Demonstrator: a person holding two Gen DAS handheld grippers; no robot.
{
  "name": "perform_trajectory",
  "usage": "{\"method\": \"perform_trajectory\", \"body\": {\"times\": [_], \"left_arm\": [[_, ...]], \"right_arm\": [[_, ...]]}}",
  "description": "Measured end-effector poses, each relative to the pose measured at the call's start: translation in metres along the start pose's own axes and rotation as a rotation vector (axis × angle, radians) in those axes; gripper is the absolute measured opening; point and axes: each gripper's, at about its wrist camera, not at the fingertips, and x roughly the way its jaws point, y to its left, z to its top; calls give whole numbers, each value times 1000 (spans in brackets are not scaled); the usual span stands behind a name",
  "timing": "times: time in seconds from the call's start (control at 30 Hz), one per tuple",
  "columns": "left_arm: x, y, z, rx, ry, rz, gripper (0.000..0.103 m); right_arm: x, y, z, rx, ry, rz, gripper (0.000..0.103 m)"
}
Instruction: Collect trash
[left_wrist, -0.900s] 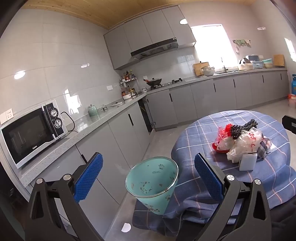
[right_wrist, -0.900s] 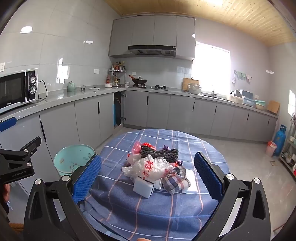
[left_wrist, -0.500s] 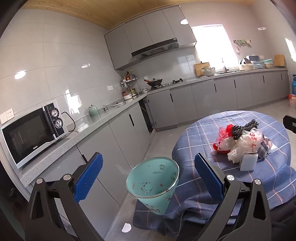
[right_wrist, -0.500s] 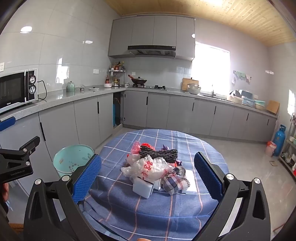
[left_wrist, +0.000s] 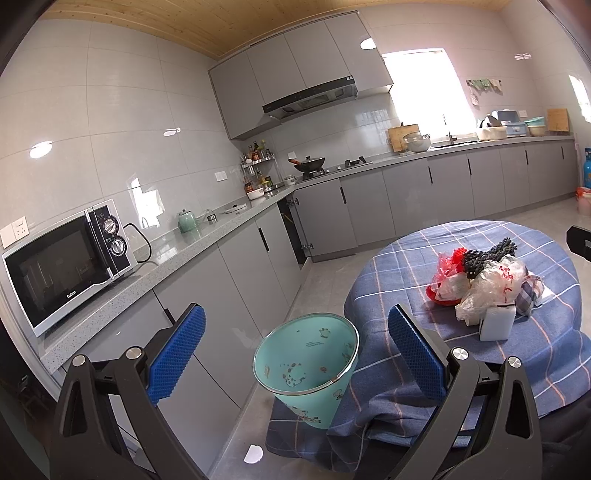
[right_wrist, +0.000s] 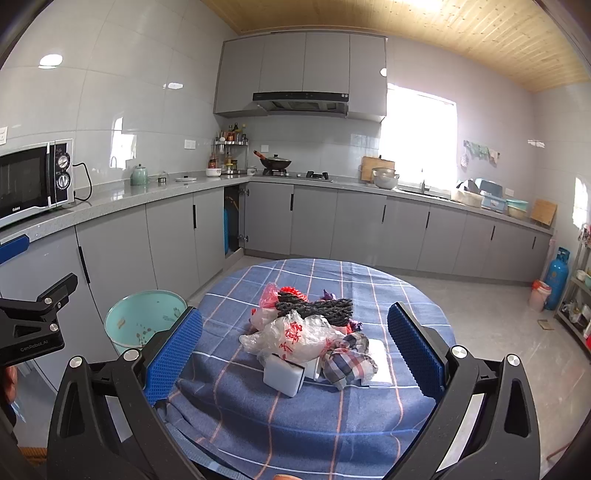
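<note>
Home kitchen: grey cabinets (right_wrist: 314, 225) w/ counter, microwave (right_wrist: 35, 182), hob + wok (right_wrist: 275, 162), range hood (right_wrist: 301, 101).

Grey cabinets (right_wrist: 332, 229) are run along white-tiled walls (right_wrist: 147, 92) beneath a wooden plank ceiling (right_wrist: 443, 33). A bright window (right_wrist: 417, 144) is seen at upper right, a microwave (right_wrist: 33, 181) at left, pale floor tiles (right_wrist: 491, 325) at lower right.

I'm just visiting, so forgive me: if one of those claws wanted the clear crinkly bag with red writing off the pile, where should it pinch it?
Probably the loose bunched top of the clear plastic bag, coming down from above and from the near side. It lies on the white block, so its underside is blocked, while the crumpled upper folds stand free. The right gripper is open and faces it.
</note>
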Motion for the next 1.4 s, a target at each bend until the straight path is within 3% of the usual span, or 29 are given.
{"method": "perform_trajectory", "body": {"times": [1.4], "left_arm": [[3, -1, -4, 5, 4, 7, 97]], "right_arm": [[-8, -19, 6, 15, -13, -20, 98]]}}
